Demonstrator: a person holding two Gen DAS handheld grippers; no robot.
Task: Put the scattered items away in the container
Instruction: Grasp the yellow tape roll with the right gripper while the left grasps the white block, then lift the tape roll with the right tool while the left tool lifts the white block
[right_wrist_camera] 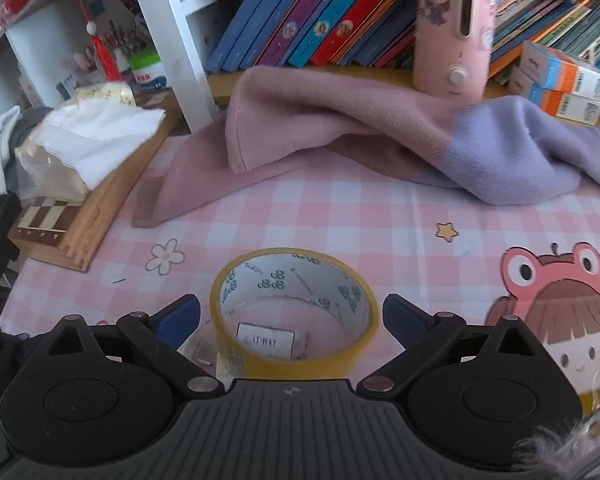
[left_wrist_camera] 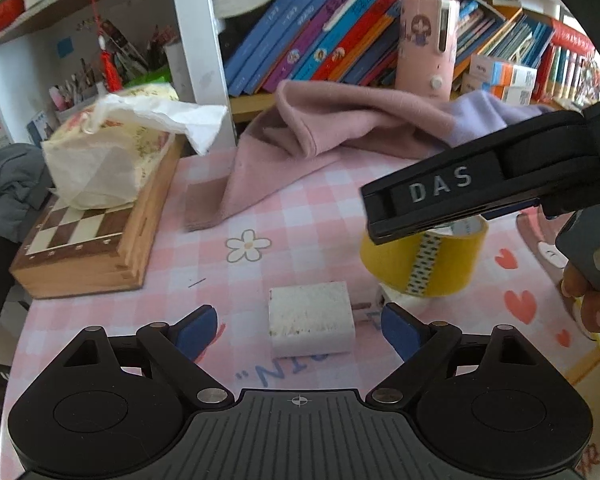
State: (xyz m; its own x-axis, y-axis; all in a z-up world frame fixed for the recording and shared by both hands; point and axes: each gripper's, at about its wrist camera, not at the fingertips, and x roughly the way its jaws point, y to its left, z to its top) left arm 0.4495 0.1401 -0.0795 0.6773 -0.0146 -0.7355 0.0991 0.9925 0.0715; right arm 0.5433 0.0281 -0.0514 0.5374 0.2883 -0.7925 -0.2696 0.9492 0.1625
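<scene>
A white charger block (left_wrist_camera: 311, 322) lies on the pink checked tablecloth (left_wrist_camera: 308, 216), between the open blue-padded fingers of my left gripper (left_wrist_camera: 300, 326). A yellow tape roll (left_wrist_camera: 422, 262) sits to its right, under the body of the right gripper (left_wrist_camera: 460, 188). In the right wrist view the tape roll (right_wrist_camera: 294, 316) stands on its side between the open fingers of my right gripper (right_wrist_camera: 292, 316), which do not touch it. A small white label shows through the roll's hole.
A wooden chessboard box (left_wrist_camera: 88, 248) with a tissue pack (left_wrist_camera: 100, 156) on it stands at the left. A pink and lilac cloth (right_wrist_camera: 340, 136) lies across the back. Behind it are a bookshelf (right_wrist_camera: 320, 20), a pink bottle (right_wrist_camera: 454, 28) and small boxes (right_wrist_camera: 560, 80).
</scene>
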